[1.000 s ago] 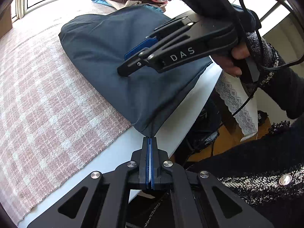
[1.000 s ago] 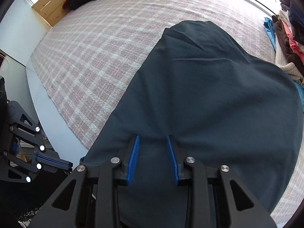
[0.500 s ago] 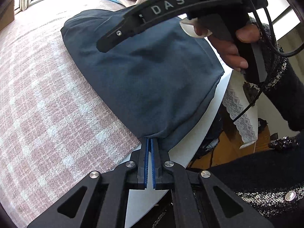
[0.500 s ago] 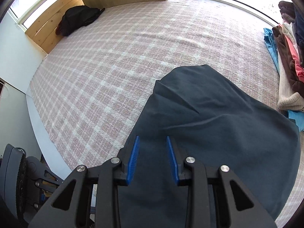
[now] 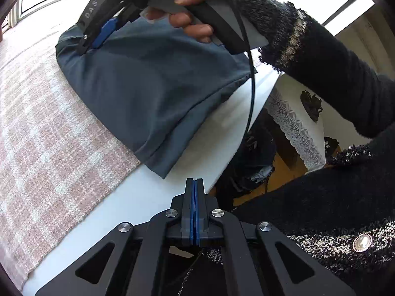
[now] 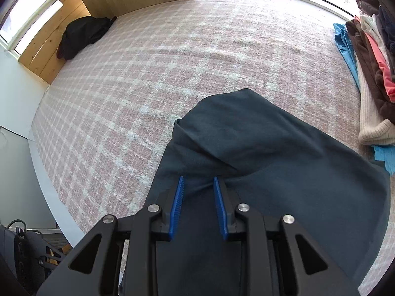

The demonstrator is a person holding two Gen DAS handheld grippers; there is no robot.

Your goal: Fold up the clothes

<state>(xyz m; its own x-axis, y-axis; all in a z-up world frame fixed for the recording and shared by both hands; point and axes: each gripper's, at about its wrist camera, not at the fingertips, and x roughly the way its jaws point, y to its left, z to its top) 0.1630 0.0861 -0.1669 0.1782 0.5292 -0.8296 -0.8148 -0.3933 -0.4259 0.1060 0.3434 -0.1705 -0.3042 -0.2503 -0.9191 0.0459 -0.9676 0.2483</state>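
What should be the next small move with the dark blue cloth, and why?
Probably close the right gripper on the ridge of dark blue cloth bunched between its parted pads; the left gripper is shut, empty, off the cloth's corner.

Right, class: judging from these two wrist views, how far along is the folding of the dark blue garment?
Done: the dark blue garment lies doubled on the plaid cover, beside the stack of folded clothes. In hand: the right gripper has a ridge of cloth between its jaws, which have just been closing; the left gripper is shut and empty. Left: likely another fold, then stacking.
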